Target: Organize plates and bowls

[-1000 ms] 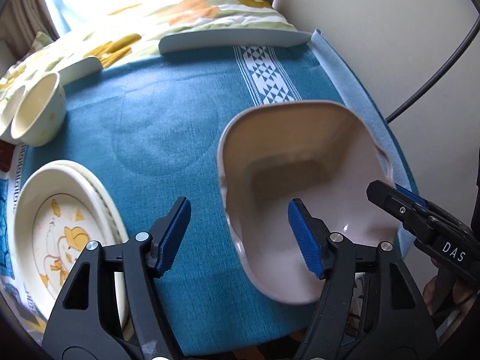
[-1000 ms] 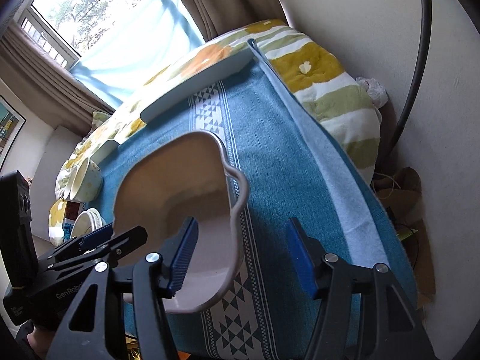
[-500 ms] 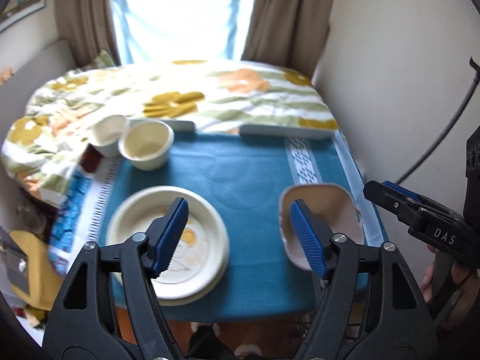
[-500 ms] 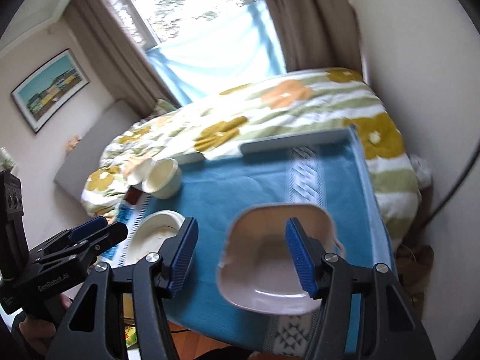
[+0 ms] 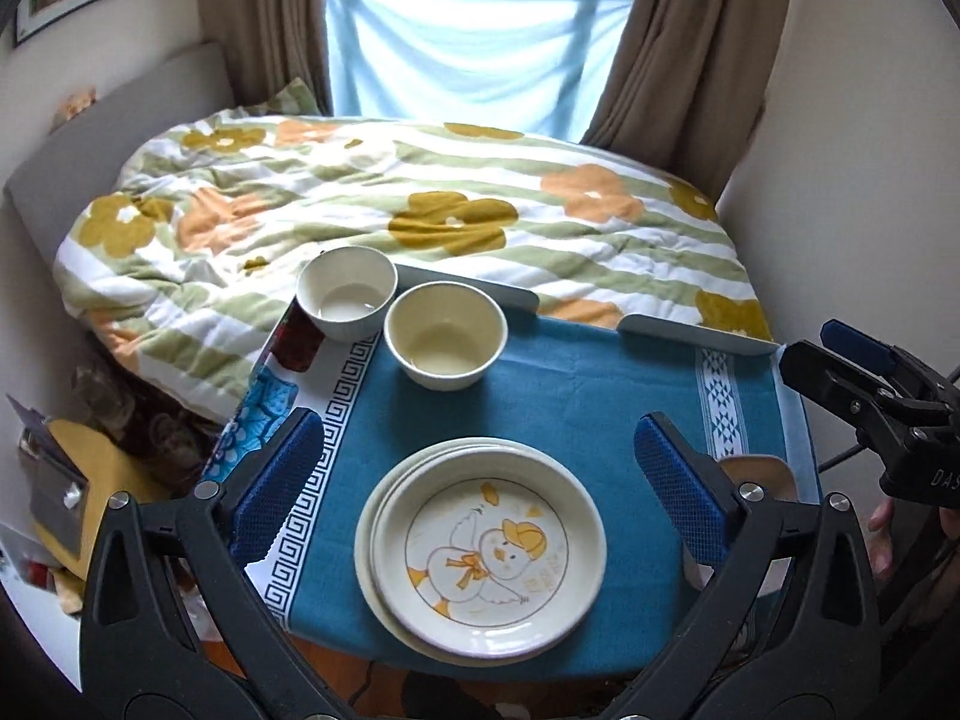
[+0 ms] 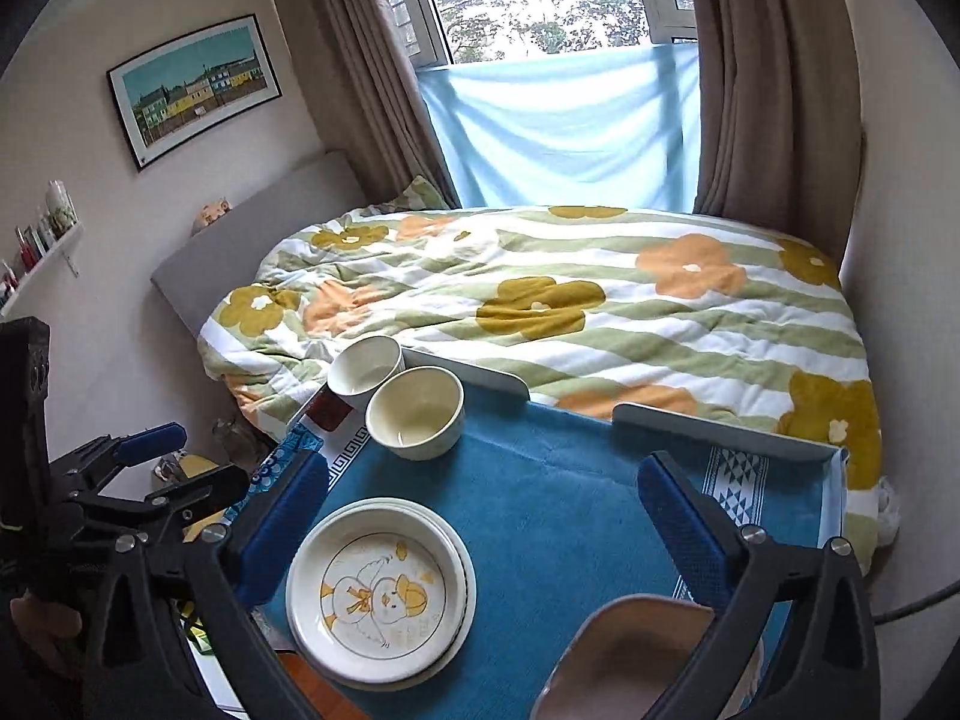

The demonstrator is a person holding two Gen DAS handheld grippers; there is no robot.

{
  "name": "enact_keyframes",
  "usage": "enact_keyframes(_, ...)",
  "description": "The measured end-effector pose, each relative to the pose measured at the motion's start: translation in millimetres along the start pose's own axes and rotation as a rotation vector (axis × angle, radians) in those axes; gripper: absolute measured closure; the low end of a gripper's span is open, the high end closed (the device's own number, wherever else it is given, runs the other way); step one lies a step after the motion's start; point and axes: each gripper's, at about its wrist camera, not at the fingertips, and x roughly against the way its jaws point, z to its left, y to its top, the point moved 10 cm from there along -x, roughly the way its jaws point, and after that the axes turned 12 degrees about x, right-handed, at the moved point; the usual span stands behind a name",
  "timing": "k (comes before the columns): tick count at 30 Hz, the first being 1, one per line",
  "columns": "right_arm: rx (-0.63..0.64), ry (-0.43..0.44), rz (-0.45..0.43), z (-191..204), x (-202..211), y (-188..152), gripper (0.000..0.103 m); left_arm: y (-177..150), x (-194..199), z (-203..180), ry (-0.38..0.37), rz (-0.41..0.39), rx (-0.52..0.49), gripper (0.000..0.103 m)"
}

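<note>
A worktop (image 5: pixel 576 396) covered by a blue towel (image 5: pixel 540 414) is seen from above in both wrist views, set against a bed with a flowered quilt (image 5: pixel 420 210).

Near the front edge of the towel, a duck-printed plate (image 5: pixel 486 546) is stacked on a second plate (image 5: pixel 384 492), whose rim shows at the left and rear. Two round bowls are placed at the far left corner: a cream bowl (image 5: pixel 445 343) on the towel and a white bowl (image 5: pixel 347 291) just behind it to the left, the two touching or nearly so. A beige squarish bowl (image 6: pixel 642 654) rests at the front right of the towel, well apart from the plates; in the left wrist view only a part of it (image 5: pixel 756 471) is visible behind a finger.

The left gripper (image 5: pixel 480 480) is held above the plates with its fingers (image 5: pixel 276 480) spread wide; its jaws have just been opening, and nothing is gripped between them. The right gripper (image 6: pixel 486 516) is likewise held above the worktop with its fingers (image 6: pixel 684 516) fully apart; its jaws have just been opening and nothing is held. No dish is touched by either gripper.

A framed picture (image 6: pixel 192 84) is noted on the left wall, and brown curtains (image 6: pixel 768 78) flank the window.
</note>
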Motion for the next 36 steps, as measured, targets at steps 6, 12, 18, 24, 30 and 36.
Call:
enact_keyframes(6, -0.05, 0.007, 0.109, 1.2, -71.1, 13.7, 0.0, 25.0, -64.7, 39.4, 0.0, 0.102, 0.054, 0.0)
enact_keyframes(12, -0.137, 0.055, 0.249, 5.5, -148.5, 3.9, 0.0, 36.5, -131.9, 74.3, -0.001, 0.22, 0.1, 0.001)
enact_keyframes(18, -0.213, 0.101, 0.351, 14.3, -212.1, -14.0, 0.023, 32.5, -192.6, 83.4, -0.019, 0.331, 0.097, 0.007)
enact_keyframes(24, -0.314, 0.136, 0.427, 15.4, -253.2, -36.8, 0.042, 24.0, -239.1, 85.9, -0.036, 0.415, 0.117, 0.044)
enact_keyframes(30, -0.35, 0.145, 0.438, 19.7, -265.8, -40.7, 0.07, 27.1, -258.0, 92.0, -0.028, 0.425, 0.138, 0.072)
enact_keyframes(36, -0.363, 0.149, 0.435, 23.6, -271.7, -40.1, 0.085, 29.3, -262.7, 85.2, -0.06, 0.442, 0.123, 0.093)
